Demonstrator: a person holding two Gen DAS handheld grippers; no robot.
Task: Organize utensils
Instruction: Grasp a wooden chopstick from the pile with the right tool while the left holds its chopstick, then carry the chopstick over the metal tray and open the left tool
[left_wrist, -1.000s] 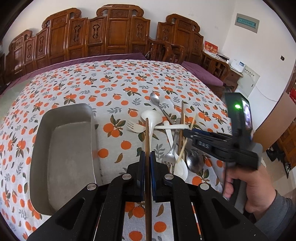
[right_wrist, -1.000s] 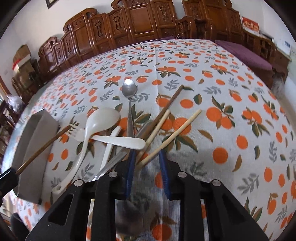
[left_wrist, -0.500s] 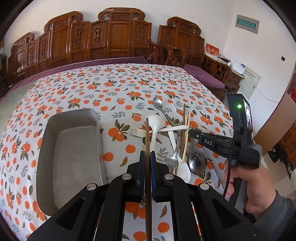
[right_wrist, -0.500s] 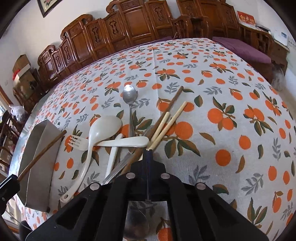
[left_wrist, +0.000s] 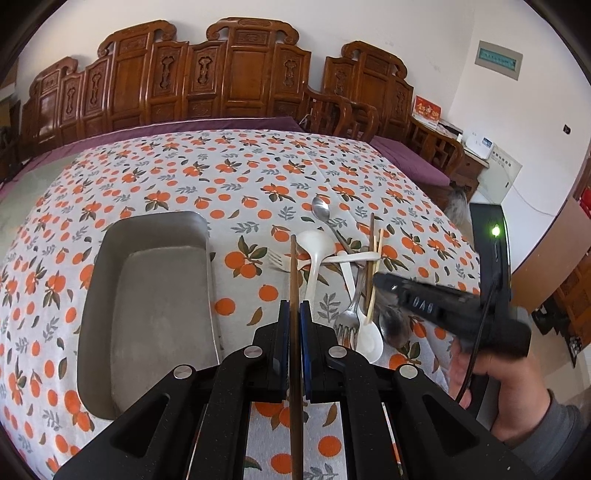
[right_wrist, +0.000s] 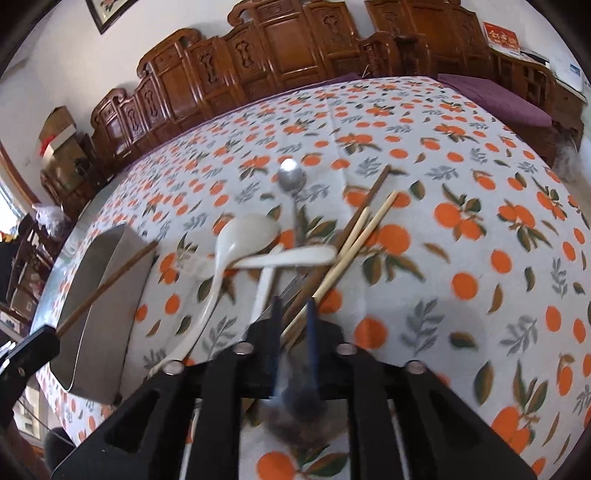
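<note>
My left gripper (left_wrist: 294, 314) is shut on a dark brown chopstick (left_wrist: 294, 280), held above the cloth just right of the empty metal tray (left_wrist: 147, 295). A utensil pile lies to its right: white ladle (left_wrist: 316, 247), white fork (left_wrist: 280, 258), metal spoon (left_wrist: 323, 212), metal fork (left_wrist: 349, 317), pale chopsticks (left_wrist: 375, 280). My right gripper (right_wrist: 293, 314) is over the pile's near end, its jaws a little apart around the ends of a brown chopstick (right_wrist: 354, 218) and pale chopsticks (right_wrist: 364, 232). A metal spoon bowl (right_wrist: 306, 417) lies beneath it, blurred.
The table has an orange-print cloth (left_wrist: 221, 177). Carved wooden chairs (left_wrist: 229, 74) line the far side. The tray also shows at the left in the right wrist view (right_wrist: 107, 302). The table's right edge drops off near a purple cushion (right_wrist: 498, 99).
My right gripper shut half a second ago and now stands slightly open, with the pale chopsticks pushed closer together. My left gripper has lifted and drawn back a little with its chopstick.
</note>
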